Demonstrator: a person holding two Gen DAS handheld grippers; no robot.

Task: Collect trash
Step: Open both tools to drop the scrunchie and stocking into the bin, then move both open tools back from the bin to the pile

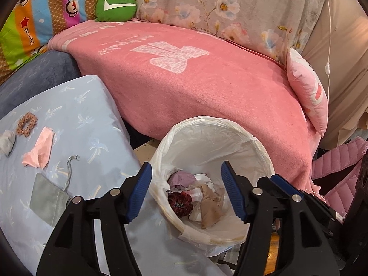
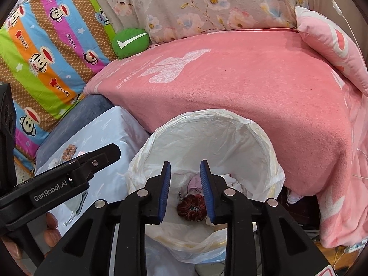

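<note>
The left claw (image 1: pixel 186 191), black with blue ribbed pads, hangs over a round trash bin lined with a thin white plastic bag (image 1: pixel 260 145). Its two fingers are wide apart and nothing is between them. The right claw (image 2: pixel 185 191) looks the same and hangs over the same bin (image 2: pixel 264 142). Its fingers are only a little apart, and they hold nothing too.

Down in the bin lies a dark red fuzzy hair scrunchie (image 1: pixel 180 203). From the right camera the dark red scrunchie (image 2: pixel 192 208) shows right under the gap between the fingers. Next to it in the bin are a crumpled tan cloth (image 1: pixel 210 207), a soft purple scrap (image 1: pixel 181 178) and some white crumpled bits (image 1: pixel 202 178).

To the left of the bin is a flat top covered with a light blue sheet with pale palm trees (image 1: pixel 76 115). More small things lie on it. There is a peach scrunchie with dots (image 1: pixel 26 124), a pink paper scrap (image 1: pixel 39 149), a grey fabric pouch with a string (image 1: pixel 49 203), and a small grey wad (image 1: pixel 7 141) at the edge of the picture.

Behind the bin is a sofa under a big pink fleece blanket (image 1: pixel 207 92). A round green cushion with a white tick (image 1: pixel 115 7) sits at the back. A pink pillow (image 1: pixel 309 92) leans on the right.

In the right camera, the black body of the left claw shows at the left, with fingertips of the person's hand (image 2: pixel 51 230) under it.
</note>
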